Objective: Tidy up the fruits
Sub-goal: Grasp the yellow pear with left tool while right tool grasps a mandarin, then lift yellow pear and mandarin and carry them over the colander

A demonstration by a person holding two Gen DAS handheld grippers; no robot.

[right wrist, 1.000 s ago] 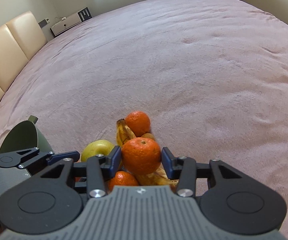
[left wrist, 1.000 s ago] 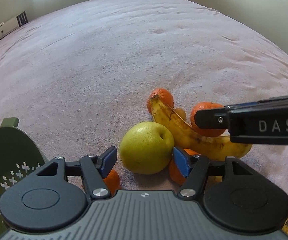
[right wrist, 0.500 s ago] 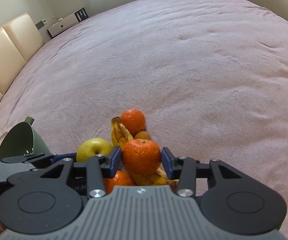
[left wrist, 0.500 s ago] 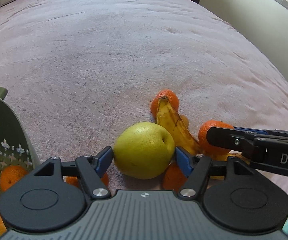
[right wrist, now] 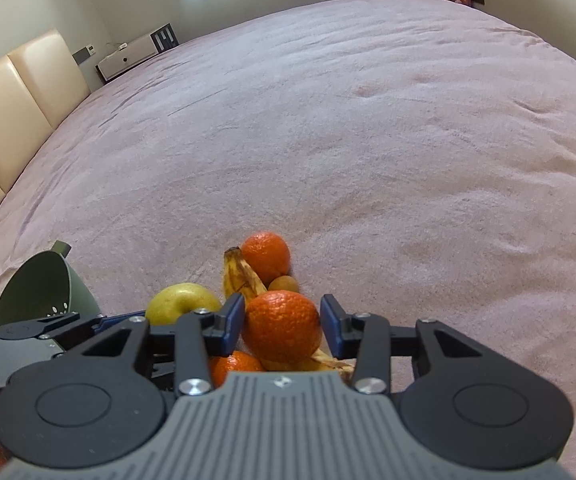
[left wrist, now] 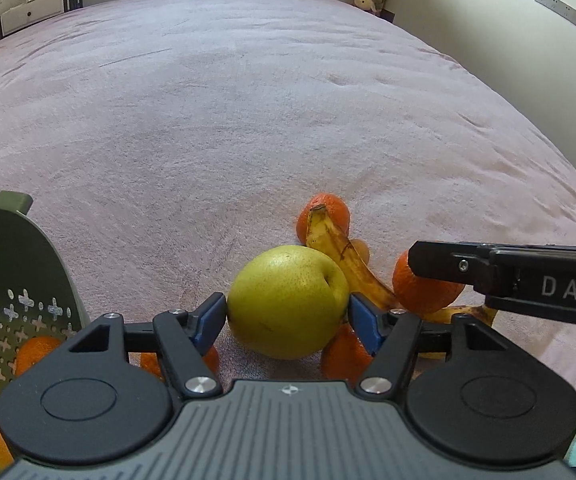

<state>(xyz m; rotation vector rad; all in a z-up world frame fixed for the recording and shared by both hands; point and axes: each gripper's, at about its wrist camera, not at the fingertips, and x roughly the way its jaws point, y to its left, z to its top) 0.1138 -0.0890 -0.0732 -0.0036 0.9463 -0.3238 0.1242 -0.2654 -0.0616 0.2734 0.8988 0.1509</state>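
- A yellow-green pear (left wrist: 288, 304) on the pink bedspread (left wrist: 248, 120) is bracketed by the left gripper (left wrist: 286, 318). Its jaws have just been closing and the blue pads lie against the fruit on both sides, so it is judged to be gripped.
- A mandarin (right wrist: 282, 326) on top of the pile is framed by the right gripper (right wrist: 282, 322), whose jaws have also just been closing. The left pad touches the peel, while a thin gap appears to remain at the right pad, so a firm hold is not yet shown.
- The remaining fruit is heaped together: a spotted banana (left wrist: 343, 256), a second mandarin (left wrist: 327, 216) at its far end, and a small brown fruit (right wrist: 284, 284) beside it.
- The green colander (left wrist: 12, 280) stands to the left, with mandarins visible in it.
- The squeeze should be kept gentle and centred on the widest part of each fruit. A straight lift is advised, so that the pile is not disturbed.
- The letters "DAS" can be read on the right gripper's side, in the left wrist view; no other writing is legible.
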